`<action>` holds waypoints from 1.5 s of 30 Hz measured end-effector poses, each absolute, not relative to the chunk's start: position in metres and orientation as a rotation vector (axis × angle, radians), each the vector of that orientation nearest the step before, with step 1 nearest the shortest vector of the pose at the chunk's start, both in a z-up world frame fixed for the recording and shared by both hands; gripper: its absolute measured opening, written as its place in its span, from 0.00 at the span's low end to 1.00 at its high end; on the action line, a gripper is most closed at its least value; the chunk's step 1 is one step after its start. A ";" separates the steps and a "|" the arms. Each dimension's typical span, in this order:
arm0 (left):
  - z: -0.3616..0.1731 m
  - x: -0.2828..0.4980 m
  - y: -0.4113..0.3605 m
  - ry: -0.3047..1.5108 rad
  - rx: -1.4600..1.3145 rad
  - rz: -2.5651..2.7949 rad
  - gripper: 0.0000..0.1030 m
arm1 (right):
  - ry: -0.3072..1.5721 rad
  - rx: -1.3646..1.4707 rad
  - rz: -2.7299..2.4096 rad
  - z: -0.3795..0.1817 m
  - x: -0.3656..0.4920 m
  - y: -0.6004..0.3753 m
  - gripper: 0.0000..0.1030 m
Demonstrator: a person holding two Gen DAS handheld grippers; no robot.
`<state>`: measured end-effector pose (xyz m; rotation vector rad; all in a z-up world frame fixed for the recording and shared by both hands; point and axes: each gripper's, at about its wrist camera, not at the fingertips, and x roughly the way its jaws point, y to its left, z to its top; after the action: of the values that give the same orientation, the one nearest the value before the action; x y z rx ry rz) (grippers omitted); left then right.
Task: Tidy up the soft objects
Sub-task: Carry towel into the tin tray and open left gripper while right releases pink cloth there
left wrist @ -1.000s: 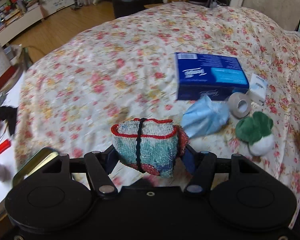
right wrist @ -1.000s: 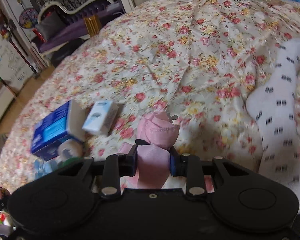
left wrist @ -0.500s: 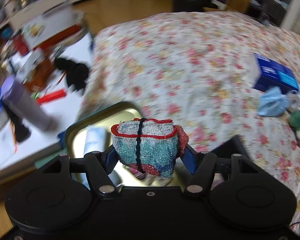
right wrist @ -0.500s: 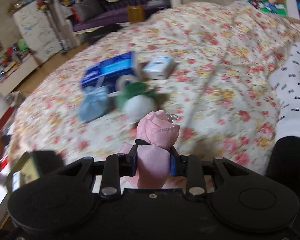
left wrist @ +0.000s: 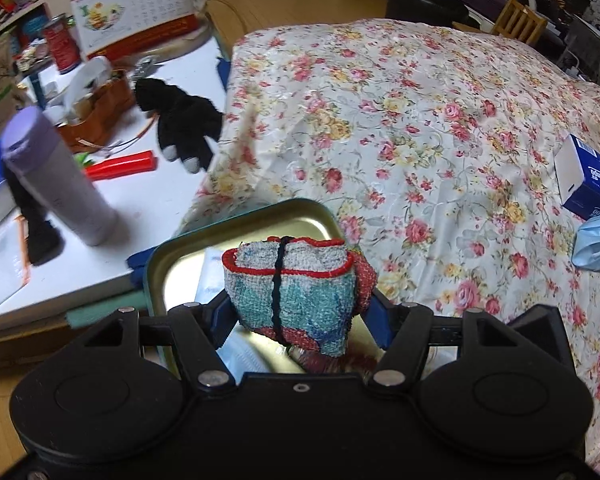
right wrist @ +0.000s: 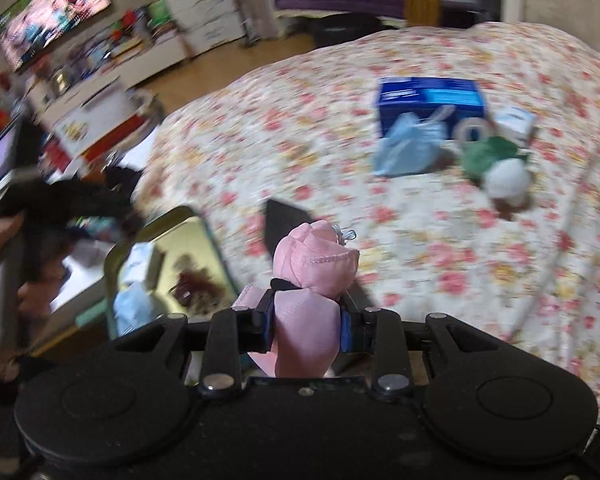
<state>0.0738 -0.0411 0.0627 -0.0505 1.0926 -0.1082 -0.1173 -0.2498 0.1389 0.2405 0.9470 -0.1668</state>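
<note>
Right now my left tongs are pinching a rolled washcloth, red-edged and bound with a black band, and they hold it above the metal tin that sits at the near edge of the bed. Inside the tin I can see something pale blue and a dark reddish item, though the cloth hides much of it. My right tongs are clamped on a pink fabric bundle, raised over the floral bedspread just right of the same tin. Farther out on the bed lie a blue tissue box, a crumpled light blue face mask touching its front, and a green-and-white plush toy just beside them, with a small white box behind. To the left of the bed stands a white table carrying a lavender bottle, a black plush toy, a red marker and a desk calendar.
</note>
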 end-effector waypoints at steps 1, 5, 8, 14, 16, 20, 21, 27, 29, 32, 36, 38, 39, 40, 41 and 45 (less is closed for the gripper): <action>0.060 0.078 -0.043 1.095 -0.037 -0.121 0.59 | 0.957 0.229 -0.150 0.138 -0.113 -0.242 0.28; 0.048 0.092 -0.053 1.086 0.024 -0.186 0.65 | 0.993 0.185 -0.106 0.132 -0.098 -0.206 0.28; 0.043 0.092 -0.054 1.043 0.076 -0.196 0.74 | 1.025 0.158 -0.076 0.123 -0.085 -0.188 0.28; 0.048 0.092 -0.030 1.008 0.086 -0.134 0.79 | 1.086 0.128 -0.029 0.102 -0.055 -0.157 0.29; 0.048 0.095 -0.016 1.021 0.042 -0.104 0.79 | 1.103 0.124 -0.019 0.094 -0.045 -0.148 0.29; 0.042 0.099 0.001 1.047 0.022 -0.034 0.79 | 1.135 0.111 0.004 0.083 -0.029 -0.132 0.29; 0.040 0.099 0.003 1.054 0.019 -0.026 0.79 | 1.143 0.106 0.009 0.079 -0.024 -0.129 0.29; 0.036 0.101 0.014 1.093 -0.054 -0.041 0.79 | 1.152 0.078 0.039 0.075 -0.003 -0.113 0.34; 0.037 0.100 0.014 1.088 -0.050 -0.038 0.79 | 1.139 0.079 0.043 0.078 0.001 -0.108 0.38; 0.036 0.100 0.014 1.091 -0.047 -0.036 0.79 | 1.109 0.071 0.033 0.082 0.006 -0.104 0.48; 0.035 0.100 0.014 1.102 -0.057 -0.050 0.79 | 1.122 0.071 0.026 0.082 0.006 -0.104 0.49; 0.035 0.100 0.013 1.102 -0.057 -0.053 0.79 | 1.131 0.069 0.017 0.079 0.004 -0.106 0.50; 0.035 0.099 0.013 1.102 -0.055 -0.052 0.79 | 1.137 0.068 0.011 0.078 0.002 -0.107 0.51; 0.035 0.099 0.013 1.103 -0.054 -0.049 0.79 | 1.142 0.068 0.006 0.077 0.001 -0.109 0.52; 0.034 0.100 0.013 1.105 -0.053 -0.048 0.79 | 1.149 0.069 0.002 0.075 0.000 -0.110 0.52; 0.031 0.100 0.013 1.114 -0.051 -0.041 0.79 | 1.175 0.067 -0.015 0.069 -0.003 -0.113 0.52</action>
<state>0.0998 0.0132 0.0314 -0.0512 1.1140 -0.0405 -0.0029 -0.1125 0.0695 0.0672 1.1751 -0.0154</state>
